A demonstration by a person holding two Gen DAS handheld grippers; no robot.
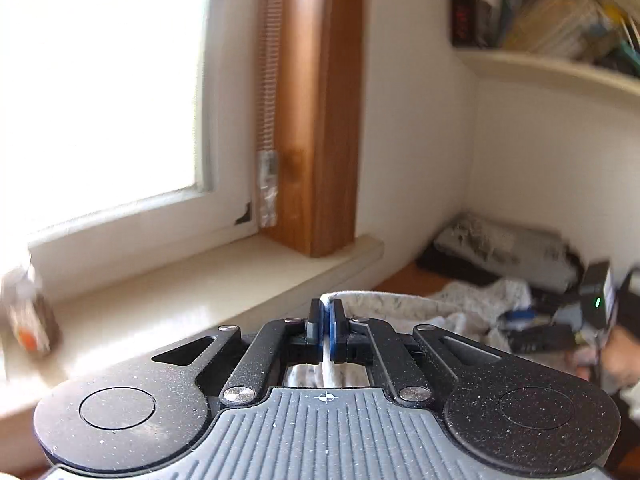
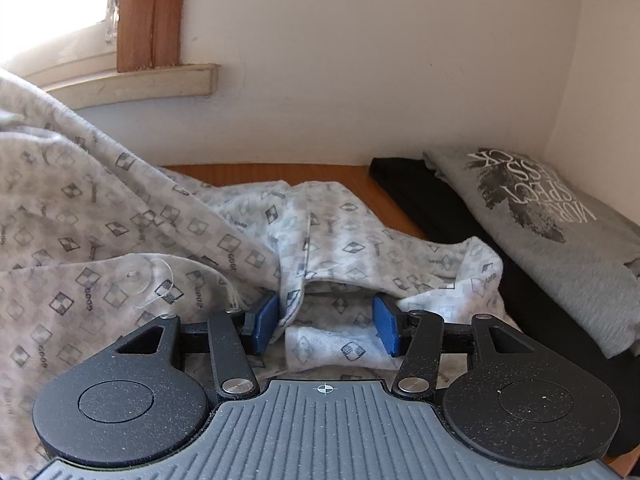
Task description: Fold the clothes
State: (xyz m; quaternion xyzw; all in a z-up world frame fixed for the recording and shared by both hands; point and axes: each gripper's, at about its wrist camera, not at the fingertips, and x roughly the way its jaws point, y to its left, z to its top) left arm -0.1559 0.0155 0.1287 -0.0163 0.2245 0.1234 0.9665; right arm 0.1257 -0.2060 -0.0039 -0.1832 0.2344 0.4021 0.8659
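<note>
A white patterned garment [image 2: 120,216] lies crumpled on the wooden table [image 2: 256,174], one part lifted up at the left of the right wrist view. My left gripper [image 1: 326,322] is raised above the table and shut on an edge of this garment [image 1: 384,304], which hangs down behind the fingers. My right gripper [image 2: 326,320] is open, low over the table, with a fold of the cloth between its blue pads [image 2: 266,320]. The right gripper also shows at the far right of the left wrist view [image 1: 532,318], blurred.
A folded grey printed shirt [image 2: 560,232] rests on folded black clothes [image 2: 424,196] in the back right corner. A windowsill [image 1: 180,296] with a small bottle [image 1: 28,312] runs along the left. A cluttered shelf [image 1: 560,68] hangs on the wall.
</note>
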